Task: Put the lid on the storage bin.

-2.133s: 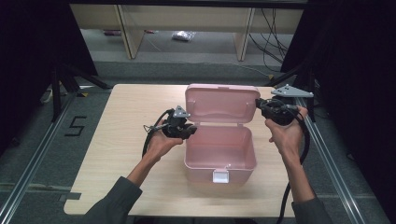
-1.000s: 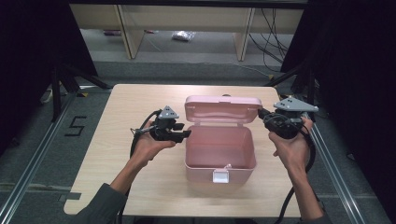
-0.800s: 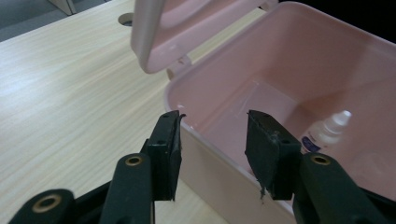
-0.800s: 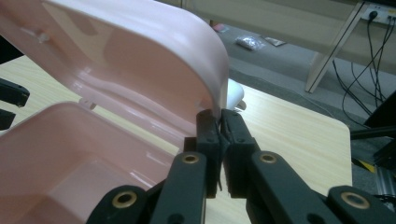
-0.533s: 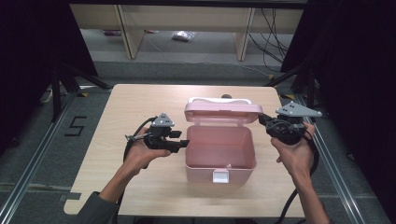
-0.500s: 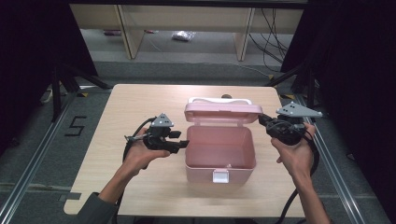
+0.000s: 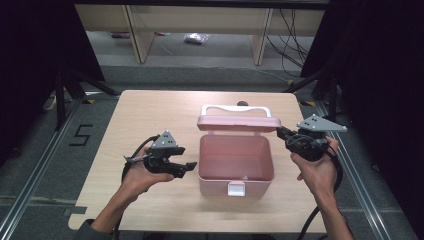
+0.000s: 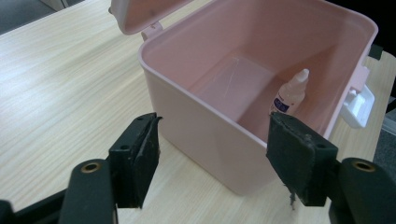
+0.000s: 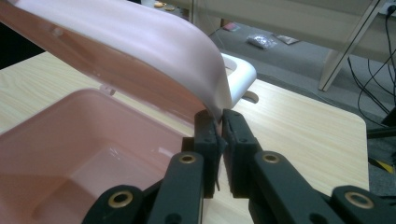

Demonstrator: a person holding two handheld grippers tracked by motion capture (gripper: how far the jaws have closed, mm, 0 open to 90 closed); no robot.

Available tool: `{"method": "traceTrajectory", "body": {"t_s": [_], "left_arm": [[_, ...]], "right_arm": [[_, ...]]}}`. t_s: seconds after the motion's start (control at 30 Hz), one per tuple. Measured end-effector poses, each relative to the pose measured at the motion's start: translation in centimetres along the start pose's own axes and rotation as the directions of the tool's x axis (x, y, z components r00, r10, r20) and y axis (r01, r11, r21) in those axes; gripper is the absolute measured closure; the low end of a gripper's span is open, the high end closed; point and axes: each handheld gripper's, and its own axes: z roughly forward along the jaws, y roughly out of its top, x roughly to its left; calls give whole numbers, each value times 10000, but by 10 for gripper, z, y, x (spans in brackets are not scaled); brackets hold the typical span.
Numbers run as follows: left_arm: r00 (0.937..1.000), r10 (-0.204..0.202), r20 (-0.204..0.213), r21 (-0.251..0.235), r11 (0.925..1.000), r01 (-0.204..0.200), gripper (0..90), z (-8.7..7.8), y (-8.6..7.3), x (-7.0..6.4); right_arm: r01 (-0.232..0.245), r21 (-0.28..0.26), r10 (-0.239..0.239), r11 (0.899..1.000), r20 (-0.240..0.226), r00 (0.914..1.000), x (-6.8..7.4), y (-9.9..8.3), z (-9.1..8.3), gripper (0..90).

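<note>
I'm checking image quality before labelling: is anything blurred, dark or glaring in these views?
High view: table evenly lit, surroundings nearly black. Left gripper view: sharp, small bottle readable in the pink box. Right gripper view: close lid soft with pale sheen; right gripper sharper.

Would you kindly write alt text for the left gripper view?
An open pink box on a wooden table holds a small white dropper bottle standing against its inner wall. The left gripper hangs open before the box's near corner.
</note>
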Motion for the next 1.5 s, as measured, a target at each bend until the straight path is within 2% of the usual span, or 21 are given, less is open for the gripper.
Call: {"method": "traceTrajectory", "body": {"t_s": [0.07,0.17,0.2,0.3,0.4,0.47,0.53,0.57,0.67,0.73,0.77,0.8,0.9,0.93,1.0,1.07,1.13,1.2,1.3,1.4,1.5], "left_arm": [[10000,1,-18,-38,10000,-1,328,-1,-2,-2],[9999,61,-93,67,10000,-60,319,-2,-5,-4],[9998,122,-127,89,9999,-121,317,-3,-6,-5],[10000,26,-45,-12,10000,-26,314,-3,-10,-7],[9999,57,-105,25,10000,-57,310,-6,-13,-9],[9999,87,-119,-25,10000,-88,308,-8,-16,-11],[9999,25,-129,-147,9999,-27,307,-10,-17,-12],[9999,-94,-117,-285,9996,90,306,-11,-18,-14],[9999,-118,76,-408,9991,121,305,-12,-22,-16],[10000,8,3,-262,9997,-8,302,-14,-25,-18],[10000,-55,0,-296,9995,55,300,-14,-27,-19],[9999,-135,79,-374,9992,138,299,-13,-29,-20],[9999,-57,-137,-330,9994,53,297,-15,-34,-21],[9992,-339,-232,-524,9981,326,298,-15,-36,-21],[9986,-475,-251,-596,9972,459,299,-15,-39,-20],[9980,-594,-218,-603,9965,580,299,-15,-43,-19],[9979,-619,-194,-602,9963,606,299,-15,-47,-19],[9985,-523,-189,-527,9973,512,298,-15,-51,-19],[9980,-598,-213,-461,9972,588,298,-14,-56,-20],[9986,-490,-189,-222,9986,486,298,-14,-63,-22],[9972,-741,-132,-310,9968,737,298,-11,-69,-25]], "right_arm": [[-292,98,292,9995,-54,9996,3,-1,-1,855],[10,86,-10,10000,-23,10000,1,-2,-2,853],[-146,-28,146,9999,-10,9999,3,-3,-2,852],[100,105,-99,9999,-137,9999,1,-4,-5,850],[-41,-22,40,10000,-102,9999,3,-6,-5,848],[-150,163,154,9998,-241,9996,4,-7,-8,846],[20,0,-20,10000,-219,9998,4,-8,-9,841],[-407,233,416,9989,-380,9984,6,-9,-10,839],[-100,-26,99,9999,-304,9995,5,-11,-11,837],[-365,3,365,9993,-367,9987,8,-13,-12,833],[-230,6,230,9997,-422,9988,7,-14,-13,832],[-372,55,374,9993,-382,9986,8,-15,-14,830],[-108,-62,105,9999,-388,9992,7,-19,-14,816],[-518,86,522,9986,-530,9972,10,-20,-14,812],[-190,-142,182,9997,-507,9985,7,-24,-14,807],[-232,-54,228,9997,-601,9979,7,-26,-15,801],[-325,-128,317,9994,-590,9978,9,-29,-14,793],[-532,55,534,9986,-912,9944,10,-31,-15,788],[-338,-92,331,9994,-682,9971,10,-33,-15,783],[-287,178,301,9994,-843,9960,11,-36,-17,773],[-511,218,530,9985,-1018,9934,11,-40,-17,763]]}}
